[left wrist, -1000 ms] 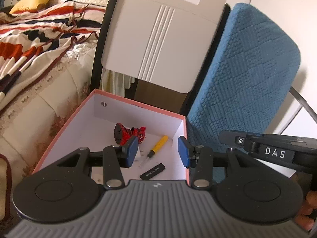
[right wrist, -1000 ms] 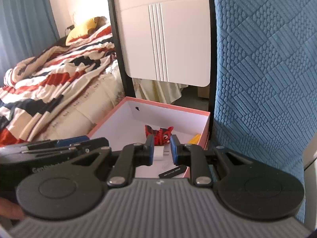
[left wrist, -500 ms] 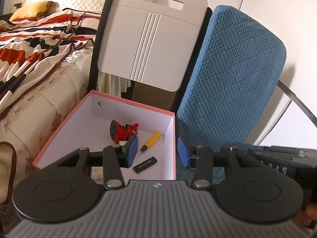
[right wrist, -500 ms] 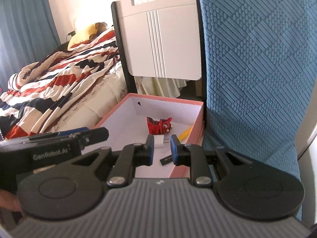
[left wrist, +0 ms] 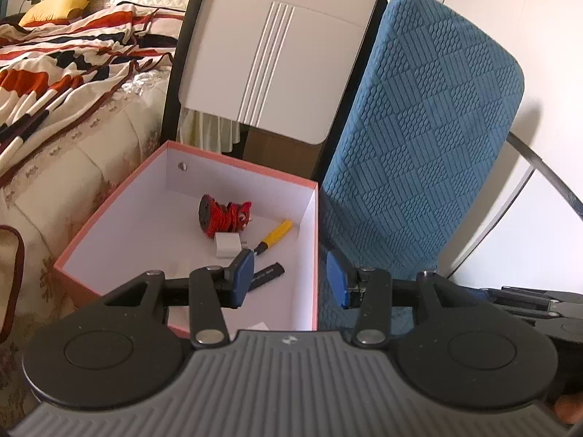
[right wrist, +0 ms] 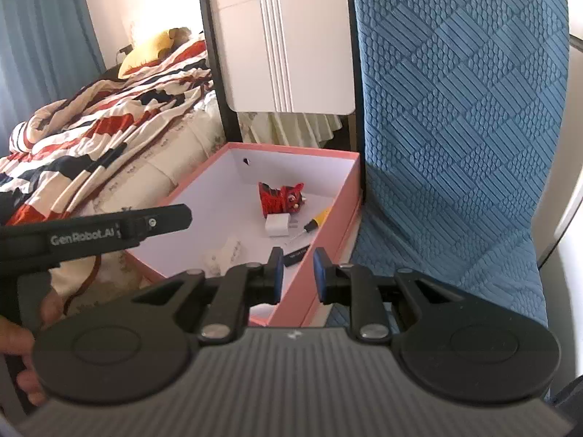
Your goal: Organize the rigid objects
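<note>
The left gripper [left wrist: 289,273] stands with a clear gap between its blue pads, holding nothing. The right gripper [right wrist: 297,269] has its pads narrow and also empty. Both hang over the near end of the pink box [left wrist: 109,211]. Inside it lie a red toy [left wrist: 224,215], a white charger [left wrist: 227,249], a yellow screwdriver [left wrist: 275,233] and a black stick [left wrist: 267,276].

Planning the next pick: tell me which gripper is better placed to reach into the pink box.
Probably left: the left gripper has wider empty jaws and faces the pink box interior; the right gripper faces its outer wall.
</note>
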A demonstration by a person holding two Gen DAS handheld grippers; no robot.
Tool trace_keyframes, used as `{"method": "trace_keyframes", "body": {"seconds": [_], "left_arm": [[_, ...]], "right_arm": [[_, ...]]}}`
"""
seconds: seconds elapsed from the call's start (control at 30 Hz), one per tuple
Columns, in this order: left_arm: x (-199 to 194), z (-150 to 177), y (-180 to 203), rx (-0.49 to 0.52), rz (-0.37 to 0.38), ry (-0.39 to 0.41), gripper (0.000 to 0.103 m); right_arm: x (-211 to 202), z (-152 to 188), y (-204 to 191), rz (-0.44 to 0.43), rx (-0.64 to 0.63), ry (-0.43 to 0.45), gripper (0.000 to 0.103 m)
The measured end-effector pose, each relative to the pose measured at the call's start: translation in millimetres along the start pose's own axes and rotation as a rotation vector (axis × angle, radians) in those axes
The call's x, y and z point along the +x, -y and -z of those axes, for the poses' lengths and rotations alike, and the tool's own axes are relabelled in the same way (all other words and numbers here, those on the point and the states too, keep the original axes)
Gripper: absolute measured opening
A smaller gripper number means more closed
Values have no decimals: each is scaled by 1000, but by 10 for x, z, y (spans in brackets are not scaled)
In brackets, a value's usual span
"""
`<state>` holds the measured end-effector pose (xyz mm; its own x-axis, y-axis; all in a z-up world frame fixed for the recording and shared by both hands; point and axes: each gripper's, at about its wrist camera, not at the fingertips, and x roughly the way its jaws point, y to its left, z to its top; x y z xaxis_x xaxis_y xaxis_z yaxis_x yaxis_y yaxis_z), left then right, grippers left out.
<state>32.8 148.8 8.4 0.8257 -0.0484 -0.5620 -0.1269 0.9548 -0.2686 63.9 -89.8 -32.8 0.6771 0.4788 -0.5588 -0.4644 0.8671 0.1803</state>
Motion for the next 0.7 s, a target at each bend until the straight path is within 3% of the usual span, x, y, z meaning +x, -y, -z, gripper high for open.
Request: {"method": "trace_keyframes", "body": {"seconds": [0.7], "left_arm": [[86,181,10,19,-16,-39,51]], "right_arm": [[-30,203,106,38,32,-9,22]]}}
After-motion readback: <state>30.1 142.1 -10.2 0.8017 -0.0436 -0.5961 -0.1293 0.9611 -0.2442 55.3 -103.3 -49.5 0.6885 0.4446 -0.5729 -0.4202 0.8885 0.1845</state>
